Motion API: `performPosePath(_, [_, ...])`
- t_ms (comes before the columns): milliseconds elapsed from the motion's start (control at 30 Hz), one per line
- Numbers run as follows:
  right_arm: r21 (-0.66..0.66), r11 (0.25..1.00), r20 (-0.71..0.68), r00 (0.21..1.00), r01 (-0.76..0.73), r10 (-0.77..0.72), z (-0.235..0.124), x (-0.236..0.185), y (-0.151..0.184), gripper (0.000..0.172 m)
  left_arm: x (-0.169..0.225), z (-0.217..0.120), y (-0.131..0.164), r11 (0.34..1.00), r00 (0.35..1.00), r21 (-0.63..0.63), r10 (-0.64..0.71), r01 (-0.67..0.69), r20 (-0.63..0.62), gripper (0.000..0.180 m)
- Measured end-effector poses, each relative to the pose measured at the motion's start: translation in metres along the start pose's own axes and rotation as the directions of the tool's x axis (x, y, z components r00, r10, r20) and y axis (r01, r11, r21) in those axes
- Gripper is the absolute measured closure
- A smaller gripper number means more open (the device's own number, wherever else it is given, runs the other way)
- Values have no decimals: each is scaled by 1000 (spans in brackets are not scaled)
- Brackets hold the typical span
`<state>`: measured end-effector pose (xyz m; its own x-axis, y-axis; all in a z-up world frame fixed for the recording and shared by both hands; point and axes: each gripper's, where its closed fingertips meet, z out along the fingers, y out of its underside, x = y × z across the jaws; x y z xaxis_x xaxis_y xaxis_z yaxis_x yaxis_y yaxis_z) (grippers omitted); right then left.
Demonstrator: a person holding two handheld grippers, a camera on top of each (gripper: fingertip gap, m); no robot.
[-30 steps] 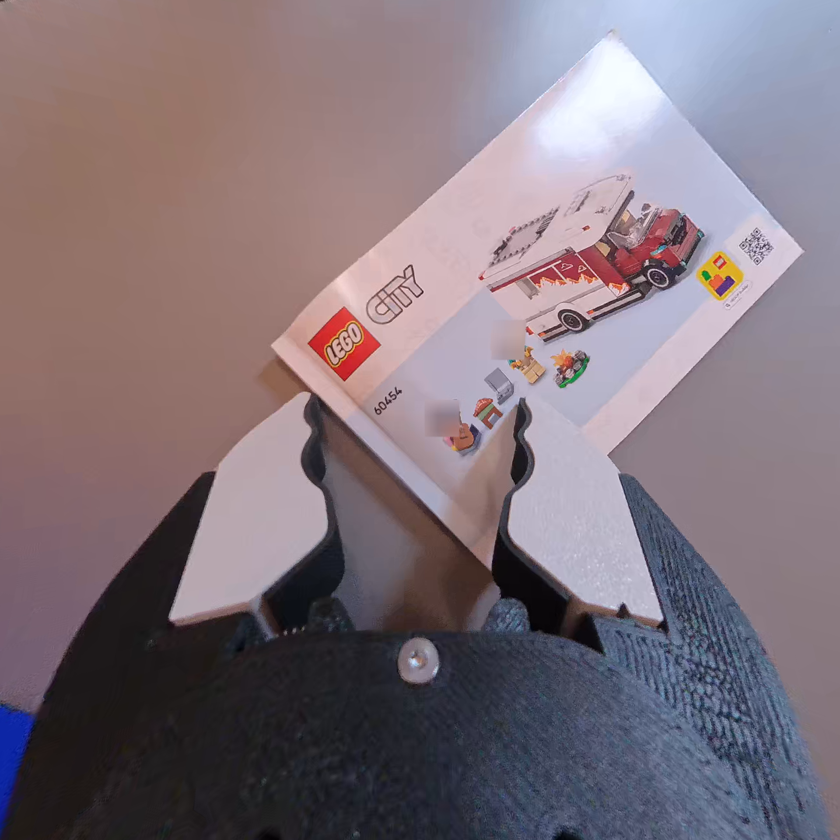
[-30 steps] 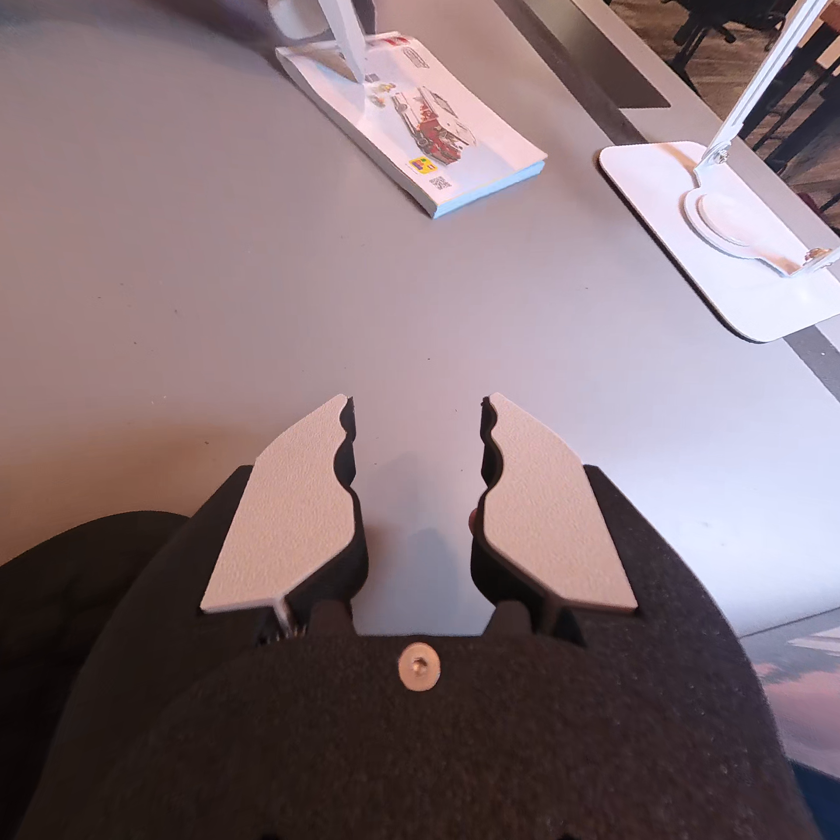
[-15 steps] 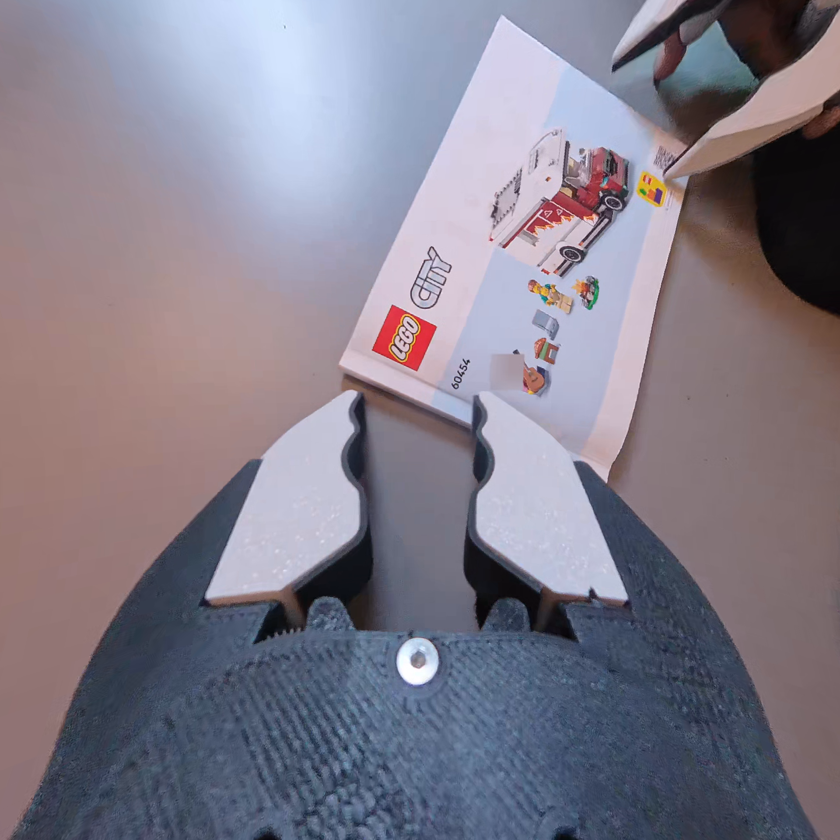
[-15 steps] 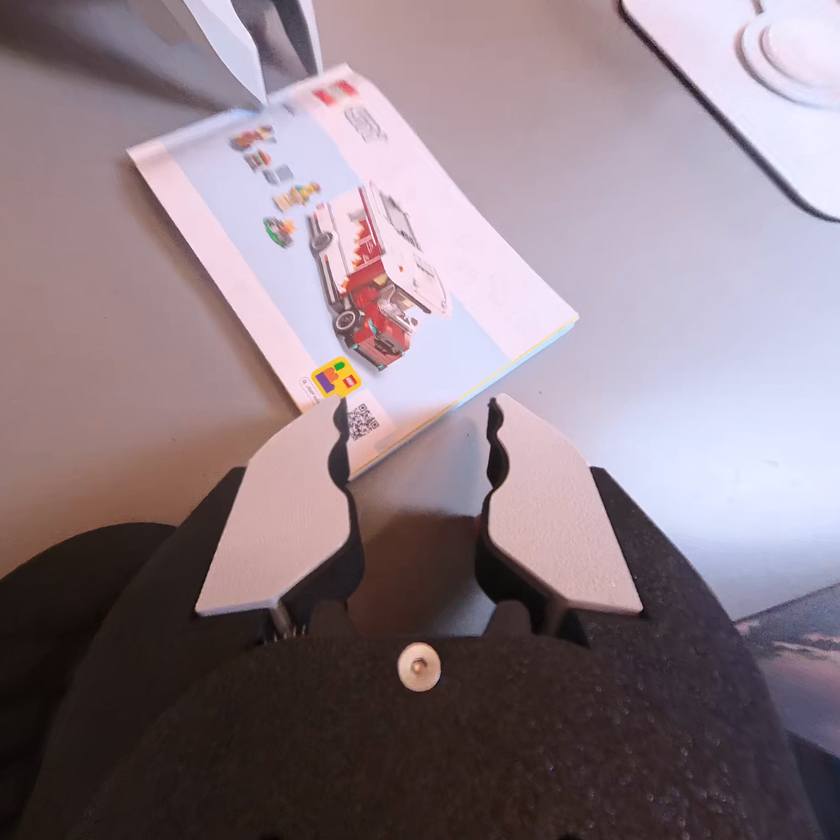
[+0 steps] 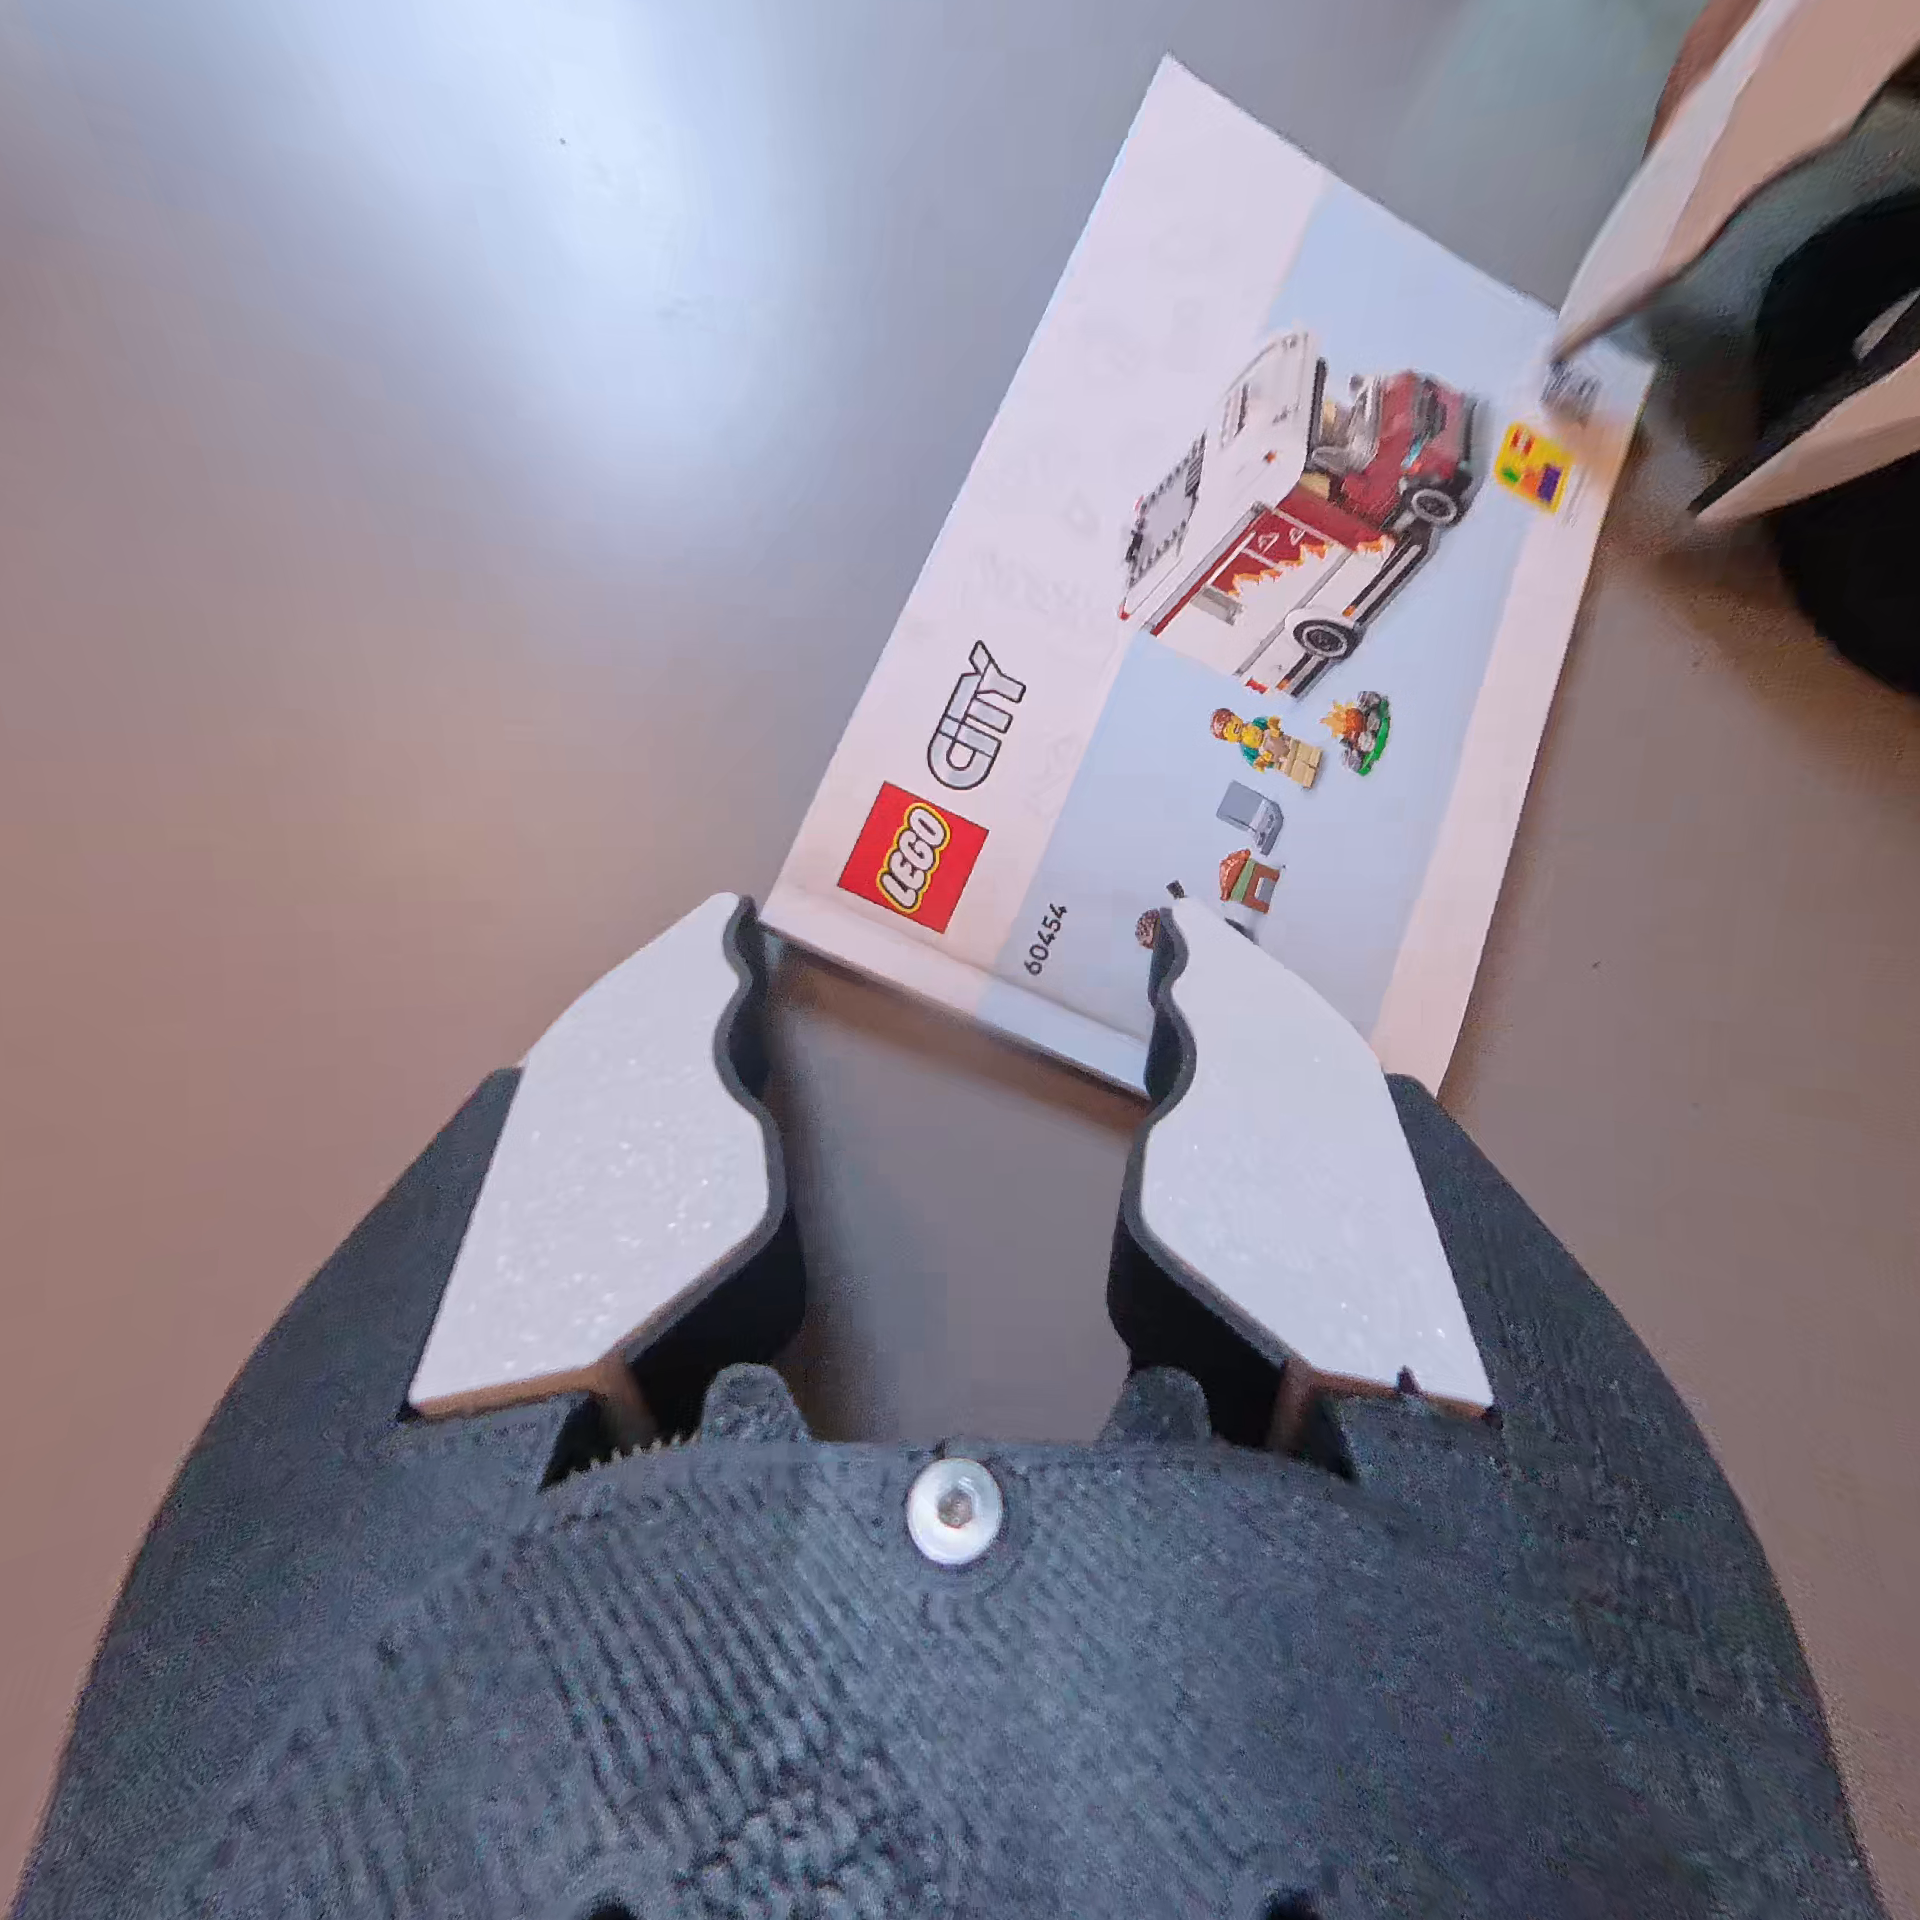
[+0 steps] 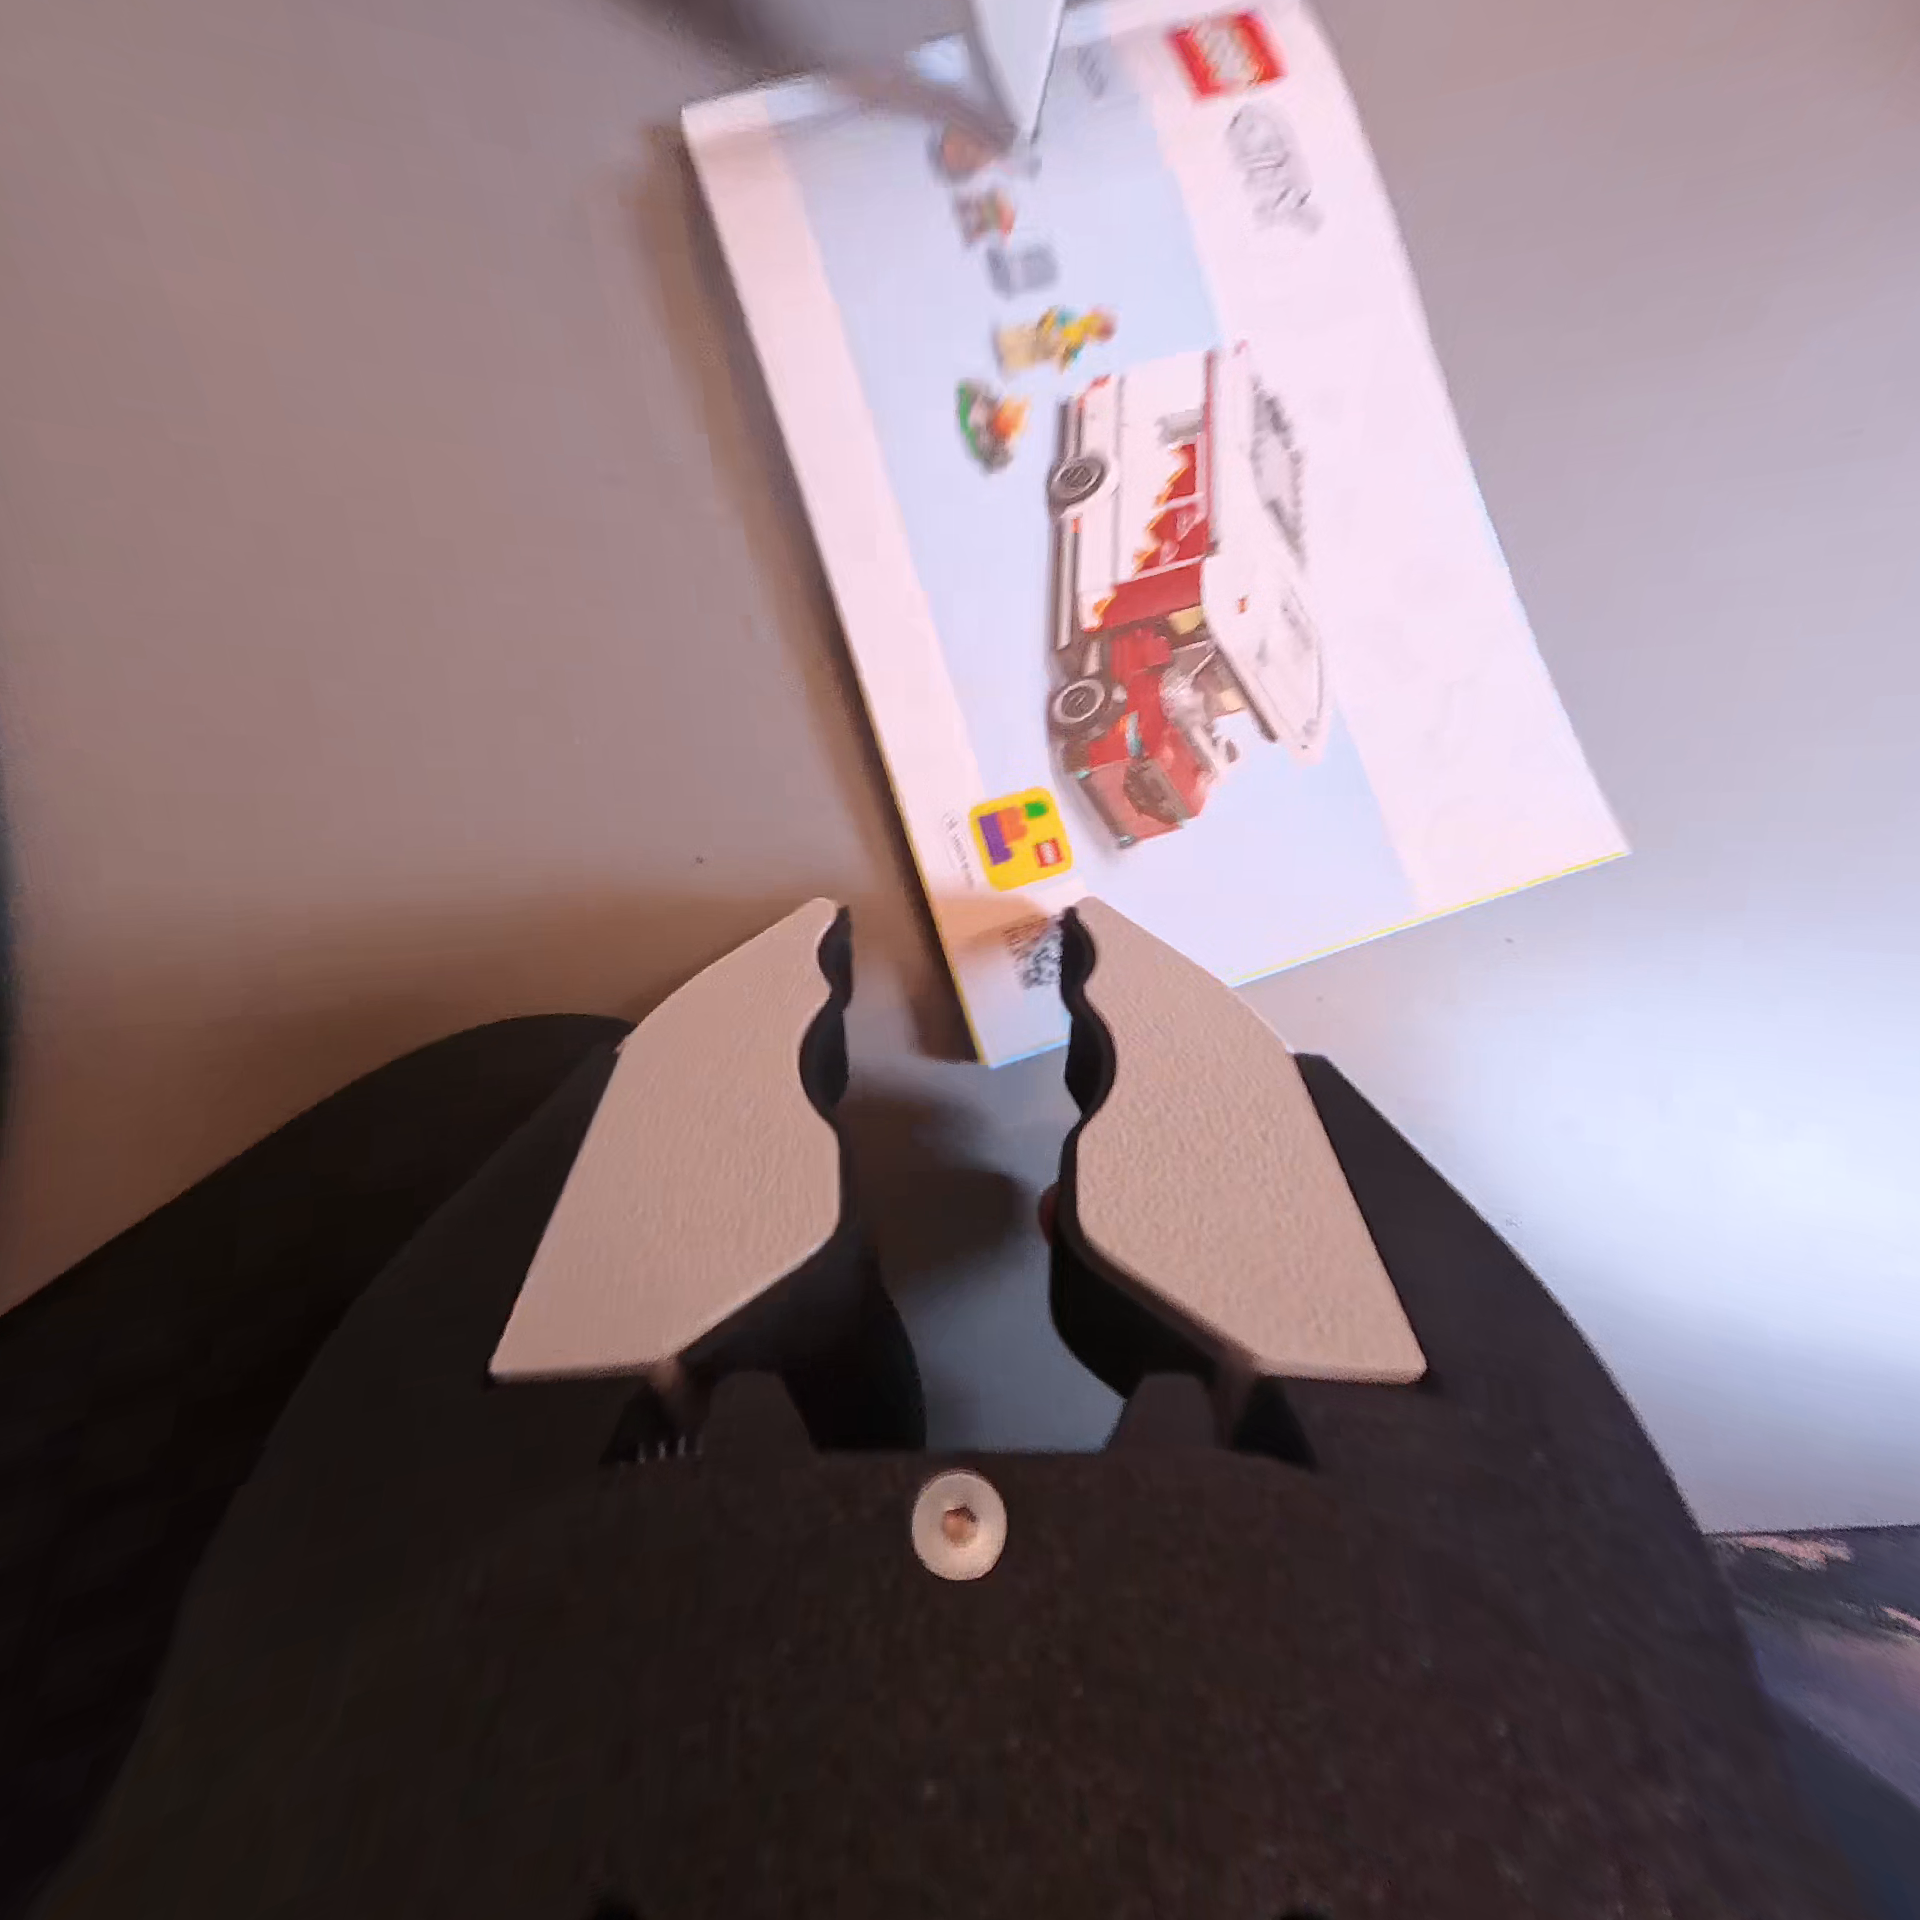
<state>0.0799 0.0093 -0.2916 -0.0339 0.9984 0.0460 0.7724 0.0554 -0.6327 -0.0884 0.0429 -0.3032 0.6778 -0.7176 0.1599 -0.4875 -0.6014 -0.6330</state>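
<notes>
- Left wrist view: my left gripper (image 5: 951, 920) has widened since half a second ago and has come closer to the booklet (image 5: 1195, 582). Its jaws now stand well apart with nothing between the pads. The booklet's near short edge runs across the gap, with one fingertip just beside its near corner and the other over the cover.
- Same view: the booklet lies flat and closed on the grey table (image 5: 416, 520). My right gripper sits blurred over the booklet's far corner.
- Right wrist view: my right gripper (image 6: 956, 914) has narrowed and moved in. It is part open and grips nothing. One corner of the booklet (image 6: 1195, 520) lies between its fingers, and whether a fingertip touches the paper I cannot tell.
- Reading: both grippers have converged on opposite ends of the booklet, and neither holds it.
</notes>
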Motion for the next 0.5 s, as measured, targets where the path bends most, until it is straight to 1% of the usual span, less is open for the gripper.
performPosePath(67, [54,998,-23,999,-39,40,-9,13,-5,123,2,3,-1,999,999,-32,36,-35,19,109])
performPosePath(133, [98,994,-50,997,-57,63,-16,27,-10,115,4,6,-4,998,999,-28,49,-49,8,119])
performPosePath(167, [116,991,-57,996,-61,68,-18,33,-14,112,7,8,-6,998,998,-21,57,-57,-7,124])
performPosePath(233, [120,991,-70,995,-63,71,-17,43,-21,110,15,11,-9,995,995,-15,94,-95,-34,127])
performPosePath(300, [76,996,-68,997,-41,46,-10,49,-26,107,23,14,-10,992,991,-6,123,-124,-55,130])
performPosePath(333, [37,999,-53,998,-23,25,-5,51,-27,105,24,13,-10,991,990,-1,131,-131,-46,130])
performPosePath(367, [-13,1000,-24,1000,-2,2,1,51,-26,102,23,12,-12,990,989,13,143,-143,-32,134])
performPosePath(433, [-131,991,52,998,32,-26,15,51,-19,100,23,7,-15,984,985,64,169,-168,-18,149])
performPosePath(500, [-201,977,104,993,67,-47,28,54,-18,98,29,1,-17,979,984,123,171,-164,-45,158])
